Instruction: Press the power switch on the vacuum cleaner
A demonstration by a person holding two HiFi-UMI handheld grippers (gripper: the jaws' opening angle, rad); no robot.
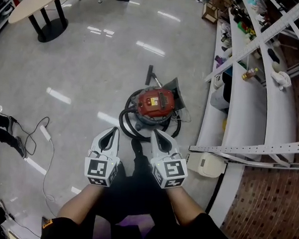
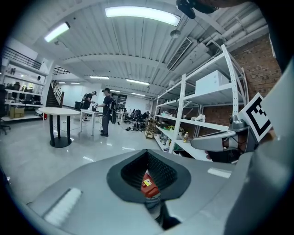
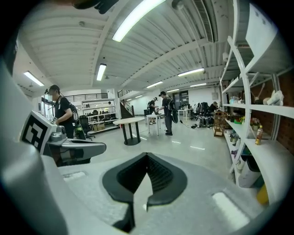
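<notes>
Vacuum [image 1: 156, 103]: red top, on the floor [image 1: 92, 62], hose [image 1: 125, 121] looped round its base; ahead of both grippers, well apart from them.
Left gripper [image 1: 112, 132]: jaws closed tip to tip, nothing held.
Right gripper [image 1: 157, 134]: likewise closed and empty.
Switch: too small to pick out.
Handling: probably best to lower one gripper, jaws kept together as a blunt tip, and press squarely down so the vacuum does not shift.
</notes>
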